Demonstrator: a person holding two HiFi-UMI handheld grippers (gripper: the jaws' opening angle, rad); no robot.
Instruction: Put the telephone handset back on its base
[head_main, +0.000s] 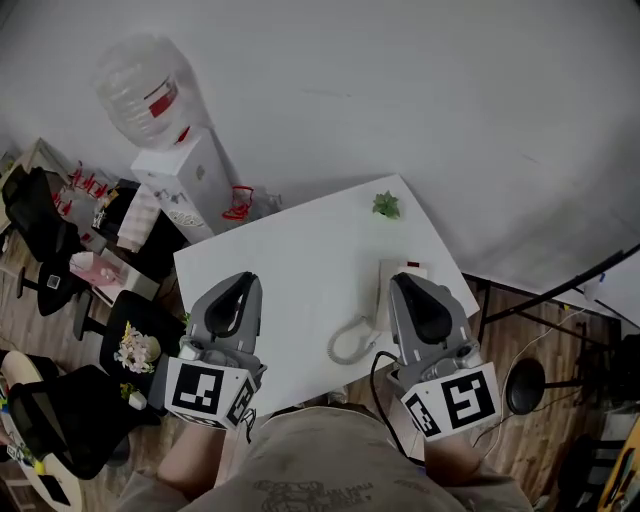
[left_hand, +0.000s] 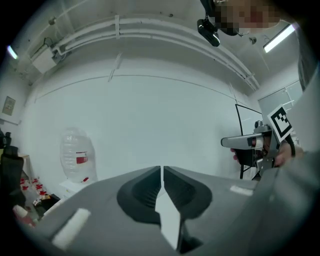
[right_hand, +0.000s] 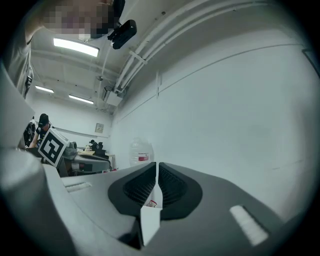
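Observation:
A white telephone (head_main: 396, 271) sits near the right edge of the white table (head_main: 300, 260), and its coiled cord (head_main: 348, 346) trails to the front edge. My right gripper (head_main: 405, 283) hangs above the phone and hides most of it, so I cannot tell where the handset lies. In the right gripper view the right gripper (right_hand: 157, 167) is shut on nothing and faces the wall. My left gripper (head_main: 237, 281) is over the table's left front part. It (left_hand: 162, 170) is also shut and empty, aimed at the wall.
A small green plant (head_main: 386, 205) stands at the table's far edge. A water dispenser (head_main: 175, 170) is behind the table's left corner. Black chairs (head_main: 40, 225) and a bunch of flowers (head_main: 137, 348) are on the left, a round stool (head_main: 525, 385) on the right.

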